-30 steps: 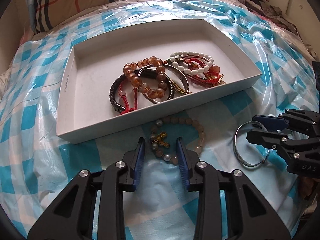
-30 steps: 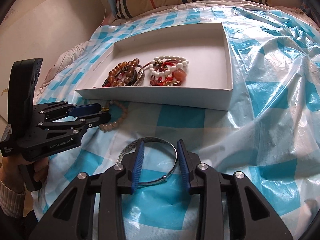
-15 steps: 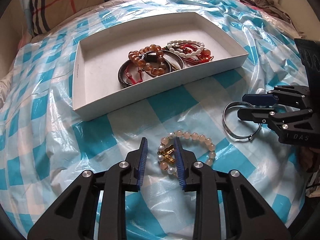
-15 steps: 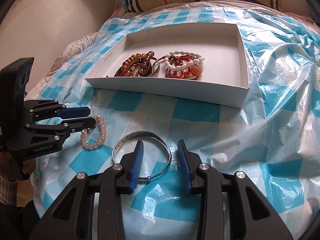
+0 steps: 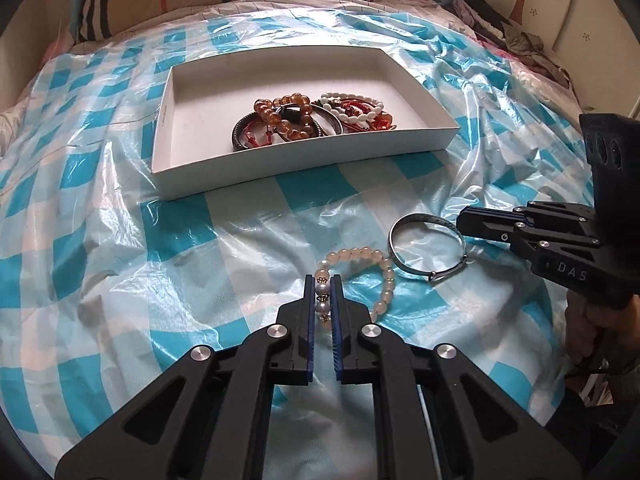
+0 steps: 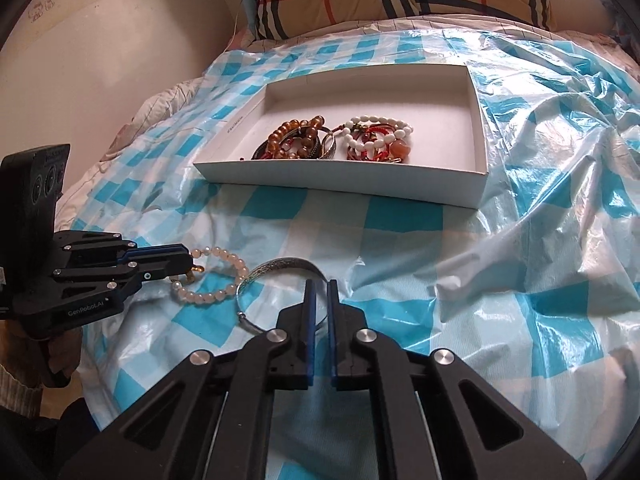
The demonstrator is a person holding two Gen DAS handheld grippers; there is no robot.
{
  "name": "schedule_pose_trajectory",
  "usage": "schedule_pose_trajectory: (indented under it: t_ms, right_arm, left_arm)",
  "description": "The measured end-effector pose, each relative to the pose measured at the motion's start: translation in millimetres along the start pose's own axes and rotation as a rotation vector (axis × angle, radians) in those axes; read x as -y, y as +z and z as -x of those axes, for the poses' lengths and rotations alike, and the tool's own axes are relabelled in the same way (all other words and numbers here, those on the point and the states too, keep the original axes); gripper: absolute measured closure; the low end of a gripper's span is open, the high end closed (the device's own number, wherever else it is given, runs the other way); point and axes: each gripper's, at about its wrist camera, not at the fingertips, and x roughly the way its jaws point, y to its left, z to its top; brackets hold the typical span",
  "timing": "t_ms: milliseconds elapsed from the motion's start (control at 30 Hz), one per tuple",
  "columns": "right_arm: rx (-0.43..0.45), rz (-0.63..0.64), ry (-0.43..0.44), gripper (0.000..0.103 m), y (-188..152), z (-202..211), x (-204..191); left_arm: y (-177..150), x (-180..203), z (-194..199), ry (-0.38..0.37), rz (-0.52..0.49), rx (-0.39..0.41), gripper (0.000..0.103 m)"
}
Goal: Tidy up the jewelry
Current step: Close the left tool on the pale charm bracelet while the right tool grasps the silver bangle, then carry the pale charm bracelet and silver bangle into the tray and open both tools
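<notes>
Both tools have just closed, each on one piece lying on the bed. Left tool (image 5: 323, 294): jaws clamped on the grey-bead and gold-charm section of the pale bead bracelet (image 5: 382, 276); the rest of the loop lies slack on the blue-checked plastic sheet (image 5: 120, 240). Right tool (image 6: 318, 304): jaws pinched on the far side of the silver bangle (image 6: 280, 266), the band passing between the blue pads; its clasp end rests on the sheet. Bracelet and bangle lie touching or nearly so, just beside each other.

The white tray (image 6: 340, 186) sits further up the bed, well apart from both tools, with amber beads, dark bands and a white-and-red bead cluster piled near its front wall.

Risks, as judged from here:
- Thin rigid bangle held on one edge may pivot or slip out when lifted
- Bead strand may swing and snag the bangle, since the two are so close
- Slick, wrinkled plastic may lift with either piece
- Dropping onto the existing pile could tangle the strands
</notes>
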Motion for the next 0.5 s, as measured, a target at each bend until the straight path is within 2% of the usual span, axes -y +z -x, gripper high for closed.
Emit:
schedule_pose_trajectory:
  t_ms: [100,167,200,233,333,367,400,467,500]
  right_arm:
    - [-0.008,0.002,0.006,0.097,-0.5,2.4,-2.8]
    - [-0.008,0.008,0.012,0.07,2.8,3.1,-5.7]
    - [0.001,0.023,0.001,0.038,4.4,4.2,-8.4]
    - [0.013,0.047,-0.007,0.032,6.6,4.7,-12.7]
    - [-0.025,0.093,0.016,0.031,12.1,-8.7,-20.2]
    - [-0.037,0.103,0.013,0.03,13.2,-15.9,-21.4]
    - [-0.063,0.111,0.01,0.03,13.0,-24.9,-21.9]
    - [-0.113,0.126,0.008,0.03,8.8,-41.0,-23.5]
    - [-0.103,0.143,0.0,0.03,6.8,-41.4,-26.0]
  left_arm:
    - [-4.8,4.1,6.4,0.007,-0.008,0.002,0.096]
    - [-6.1,3.5,7.3,0.014,-0.009,-0.001,0.096]
    - [-5.8,3.0,7.5,0.019,-0.009,-0.002,0.096]
    - [-5.5,2.2,7.3,0.029,-0.008,-0.001,0.096]
    - [-4.8,-0.4,2.2,0.038,-0.007,-0.009,0.095]
    - [-5.2,-1.3,-1.9,0.041,-0.006,-0.019,0.091]
    - [-6.0,-1.9,-6.9,0.043,-0.005,-0.031,0.08]
    - [-8.9,-1.0,-15.1,0.055,-0.011,-0.035,0.064]
    - [-10.5,0.3,-16.9,0.061,-0.016,-0.031,0.064]
